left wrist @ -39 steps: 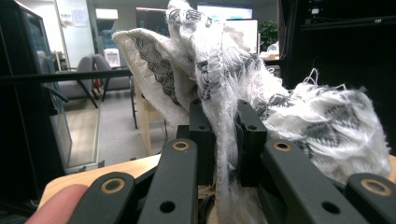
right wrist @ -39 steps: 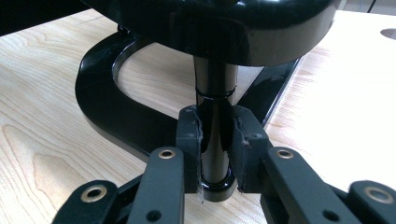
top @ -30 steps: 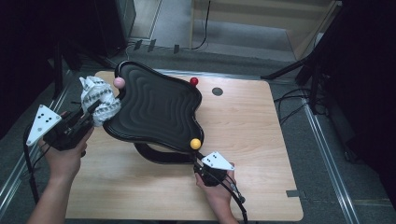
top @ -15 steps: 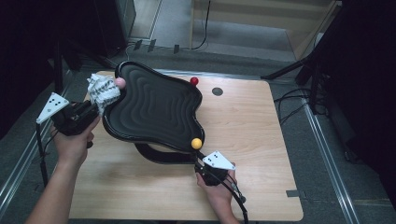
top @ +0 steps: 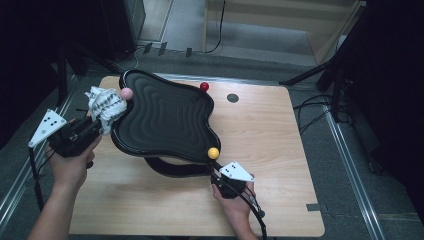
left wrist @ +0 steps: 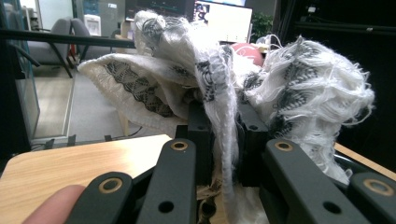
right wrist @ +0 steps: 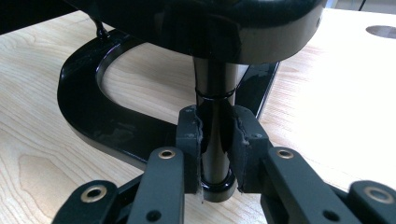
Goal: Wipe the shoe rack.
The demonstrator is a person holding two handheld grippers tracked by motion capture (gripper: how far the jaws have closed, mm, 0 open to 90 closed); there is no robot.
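Two tools: both clamped, one in each hand, at a light wooden table (top: 280, 150).
Left tool (top: 102, 121): jaws closed together on a white-and-black frayed cloth (top: 104, 103); the cloth bunches up past the jaw tips beside the left edge of the tray.
Right tool (top: 216, 172): jaws clamped on the black upright post (right wrist: 215, 135) under the tray.
Tray (top: 165, 117): black, wavy-ridged, lobed outline, raised on a curved black base (top: 172, 167); pink ball (top: 126, 93), red ball (top: 204, 87) and yellow ball (top: 213, 153) sit at its rim.
Left gripper view: cloth threads pinched between the pads (left wrist: 201, 135); a fingertip at lower left.
Right gripper view: post gripped between the pads (right wrist: 189, 140), base arc (right wrist: 93, 112) lying flat on the table (right wrist: 336, 93).
Left hand (top: 70, 162): forearm in from bottom left, tool aimed up-right toward the tray.
Right hand (top: 235, 197): near the table's front edge, tool pointing up toward the yellow ball; cable (top: 255, 215) trailing back.
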